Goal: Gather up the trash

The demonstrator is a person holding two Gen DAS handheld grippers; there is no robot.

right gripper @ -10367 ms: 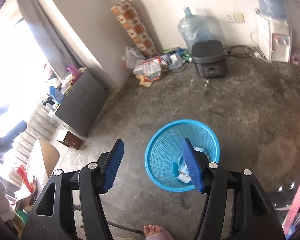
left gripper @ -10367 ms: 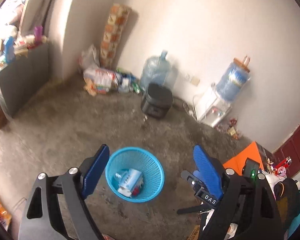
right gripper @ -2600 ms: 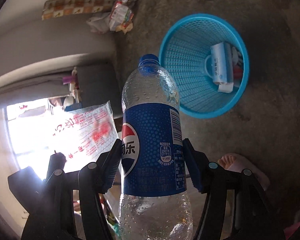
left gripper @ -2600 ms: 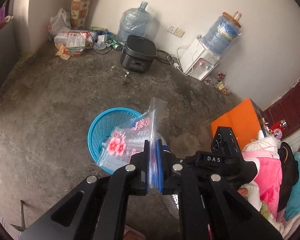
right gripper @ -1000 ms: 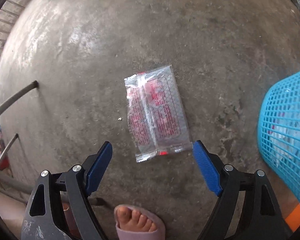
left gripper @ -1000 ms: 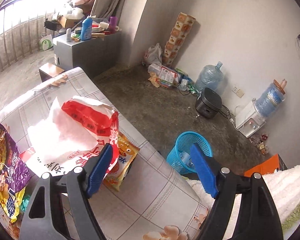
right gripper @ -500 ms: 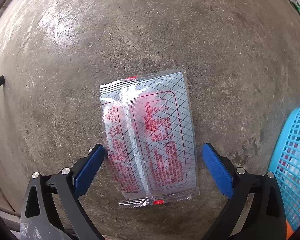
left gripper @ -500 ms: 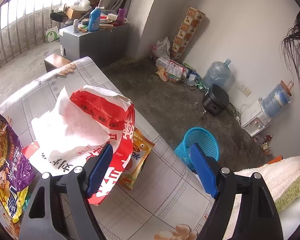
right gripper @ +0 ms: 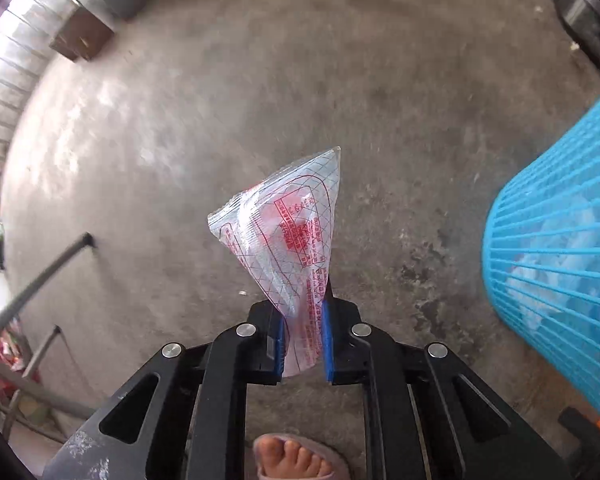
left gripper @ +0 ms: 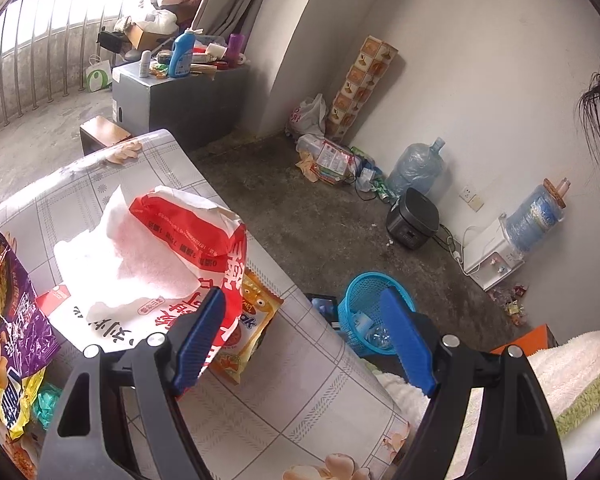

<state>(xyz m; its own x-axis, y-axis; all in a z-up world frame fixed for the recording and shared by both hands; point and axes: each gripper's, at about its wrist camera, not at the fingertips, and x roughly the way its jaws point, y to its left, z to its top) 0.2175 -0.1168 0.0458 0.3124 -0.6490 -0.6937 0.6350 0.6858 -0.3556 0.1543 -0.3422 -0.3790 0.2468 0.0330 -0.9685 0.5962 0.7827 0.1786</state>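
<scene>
With my right gripper (right gripper: 303, 338) clamped on the clear wrapper (right gripper: 286, 236) and my left gripper (left gripper: 304, 340) spread empty, I should carry it squarely above the blue basket (right gripper: 556, 264) before letting go.

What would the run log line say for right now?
right gripper: shut on clear red-printed plastic wrapper | left gripper: open, over tiled table | blue mesh plastic basket: nearby

The right gripper (right gripper: 303, 334) pinches a clear red-printed wrapper (right gripper: 288, 232), lifted off the concrete floor (right gripper: 220, 100). A blue basket (right gripper: 560, 264) stands just right; a bare foot (right gripper: 292, 456) shows below.
</scene>
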